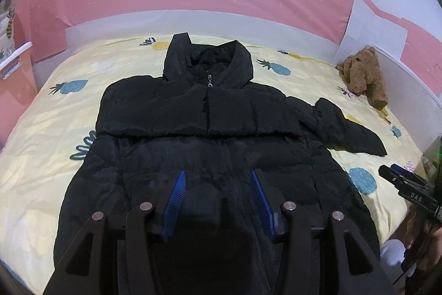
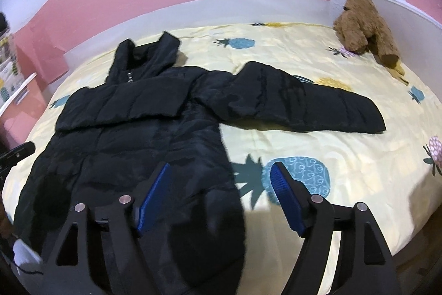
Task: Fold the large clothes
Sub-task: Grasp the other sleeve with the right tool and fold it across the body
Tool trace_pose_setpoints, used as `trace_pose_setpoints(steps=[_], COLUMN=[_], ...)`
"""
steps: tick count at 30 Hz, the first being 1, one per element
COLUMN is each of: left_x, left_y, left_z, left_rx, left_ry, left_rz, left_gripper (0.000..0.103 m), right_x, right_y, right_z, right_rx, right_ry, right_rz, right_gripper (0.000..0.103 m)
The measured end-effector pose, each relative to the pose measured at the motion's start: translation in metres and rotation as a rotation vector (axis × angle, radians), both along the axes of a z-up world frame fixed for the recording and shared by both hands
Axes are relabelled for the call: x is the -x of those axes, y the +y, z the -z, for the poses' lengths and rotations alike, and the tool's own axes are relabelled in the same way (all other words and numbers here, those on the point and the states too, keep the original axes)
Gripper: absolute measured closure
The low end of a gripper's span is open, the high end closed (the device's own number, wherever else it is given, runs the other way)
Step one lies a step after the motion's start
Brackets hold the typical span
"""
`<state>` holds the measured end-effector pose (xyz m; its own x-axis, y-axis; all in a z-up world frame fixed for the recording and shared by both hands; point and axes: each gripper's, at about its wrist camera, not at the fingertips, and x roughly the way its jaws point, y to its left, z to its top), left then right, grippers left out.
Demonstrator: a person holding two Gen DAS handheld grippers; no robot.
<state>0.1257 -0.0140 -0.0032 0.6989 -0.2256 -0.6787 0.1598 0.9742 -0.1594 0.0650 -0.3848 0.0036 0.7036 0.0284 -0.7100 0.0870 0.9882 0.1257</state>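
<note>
A black hooded puffer jacket (image 1: 210, 145) lies front-up on the bed, zipped, hood toward the wall. One sleeve is folded across the chest; the other sleeve (image 2: 298, 104) lies stretched out to the right on the sheet. My left gripper (image 1: 218, 176) is open and empty above the jacket's lower front. My right gripper (image 2: 221, 167) is open and empty above the jacket's right hem edge, one finger over the jacket (image 2: 143, 129), the other over the sheet. The right gripper also shows at the right edge of the left wrist view (image 1: 386, 170).
The bed has a yellow pineapple-print sheet (image 2: 317, 145). A brown teddy bear (image 2: 362, 24) sits at the far right corner by the white bed wall; it also shows in the left wrist view (image 1: 364, 73). A pink wall lies behind the bed. A pink cabinet (image 1: 16, 73) stands at the left.
</note>
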Motion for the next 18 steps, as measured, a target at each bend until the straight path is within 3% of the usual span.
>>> trace_pose_setpoints(steps=[10,18], left_x=[-0.064,-0.14], left_y=[-0.012,-0.029], left_z=[0.018,0.047], left_rx=[-0.049,-0.066], left_ry=[-0.004,0.026], left_rz=[0.006,0.028], left_gripper=[0.054,0.054], right_x=[-0.054,-0.098], right_y=[-0.081,-0.161], right_z=[0.038,0.09], right_rx=[-0.041,-0.22], right_ry=[0.075,0.169], right_rz=[0.16,0.316], right_gripper=[0.029,0.029])
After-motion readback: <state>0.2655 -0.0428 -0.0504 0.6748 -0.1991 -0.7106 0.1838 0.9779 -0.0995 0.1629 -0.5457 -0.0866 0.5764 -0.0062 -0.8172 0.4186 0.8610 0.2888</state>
